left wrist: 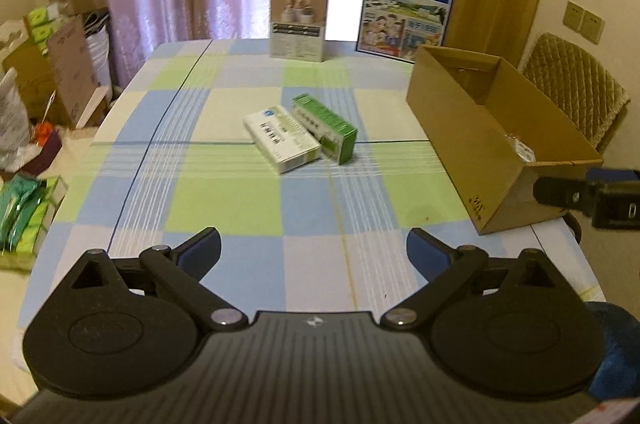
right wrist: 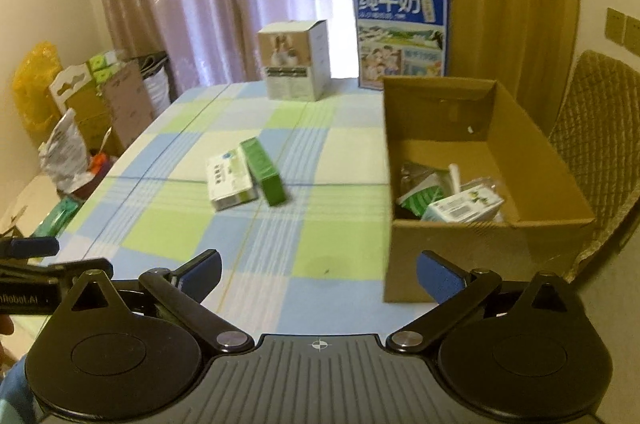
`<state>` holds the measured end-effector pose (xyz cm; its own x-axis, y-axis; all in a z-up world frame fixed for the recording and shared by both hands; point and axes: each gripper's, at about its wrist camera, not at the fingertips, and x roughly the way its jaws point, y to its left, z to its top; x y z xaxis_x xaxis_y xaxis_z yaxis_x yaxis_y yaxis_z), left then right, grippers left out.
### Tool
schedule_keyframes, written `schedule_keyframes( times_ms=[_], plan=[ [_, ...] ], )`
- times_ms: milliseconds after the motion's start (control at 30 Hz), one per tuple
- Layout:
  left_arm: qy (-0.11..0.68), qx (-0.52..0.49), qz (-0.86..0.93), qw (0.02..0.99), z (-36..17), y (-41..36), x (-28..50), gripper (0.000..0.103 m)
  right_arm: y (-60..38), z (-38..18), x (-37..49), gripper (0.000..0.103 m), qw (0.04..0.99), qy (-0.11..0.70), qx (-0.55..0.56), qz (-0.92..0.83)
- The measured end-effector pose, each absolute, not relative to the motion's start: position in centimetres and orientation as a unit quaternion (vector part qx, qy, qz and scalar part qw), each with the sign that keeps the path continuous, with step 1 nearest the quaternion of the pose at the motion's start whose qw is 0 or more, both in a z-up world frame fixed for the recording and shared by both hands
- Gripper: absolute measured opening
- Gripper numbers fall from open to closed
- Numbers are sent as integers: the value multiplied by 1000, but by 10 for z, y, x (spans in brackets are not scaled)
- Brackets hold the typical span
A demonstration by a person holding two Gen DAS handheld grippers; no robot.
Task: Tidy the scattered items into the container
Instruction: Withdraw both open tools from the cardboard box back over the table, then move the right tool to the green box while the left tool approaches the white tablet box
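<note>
Cardboard box [right wrist: 486,248] at table's right edge, packets inside jumbled and blurred, white carton [left wrist: 282,140] touching green carton [left wrist: 325,127] mid-table on checked cloth [left wrist: 224,184], print unreadable, left gripper [left wrist: 314,250] and right gripper [right wrist: 319,270] both spread wide, empty.

- The white box [left wrist: 282,138] and the green box [left wrist: 325,127] lie touching side by side mid-table [left wrist: 224,192], green one on the right.
- The cardboard box [right wrist: 480,152] sits along the table's right edge, with a few packets [right wrist: 452,202] piled at its near end.
- At the far end an upright carton [left wrist: 298,20] stands, with the milk case [left wrist: 408,4] to its right, just behind the cardboard box.
- A chair [left wrist: 576,88] is tucked right of the cardboard box.
- Boxes and bags [right wrist: 88,112] crowd the floor off the table's left side.
</note>
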<state>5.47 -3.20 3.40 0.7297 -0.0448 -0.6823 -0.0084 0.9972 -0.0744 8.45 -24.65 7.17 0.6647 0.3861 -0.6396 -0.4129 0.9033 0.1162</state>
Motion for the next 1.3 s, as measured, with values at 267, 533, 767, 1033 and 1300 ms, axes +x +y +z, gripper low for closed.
schedule_keyframes(
  times_ms=[267, 533, 767, 1033, 1300],
  plan=[
    [368, -45, 0, 929, 35, -21, 45, 98, -238, 63, 76, 101, 906, 354, -19, 232],
    [375, -48, 2, 926, 28, -15, 45, 98, -230, 51, 74, 101, 900, 363, -28, 242],
    [380, -49, 12, 924, 20, -1, 59, 98, -213, 37, 88, 101, 892, 372, -43, 254],
    [387, -57, 31, 920, 5, 23, 91, 98, -189, 22, 120, 101, 885, 378, -58, 264],
    [385, -70, 39, 919, -14, 36, 150, 98, -157, 3, 170, 101, 889, 362, -92, 266]
  ],
)
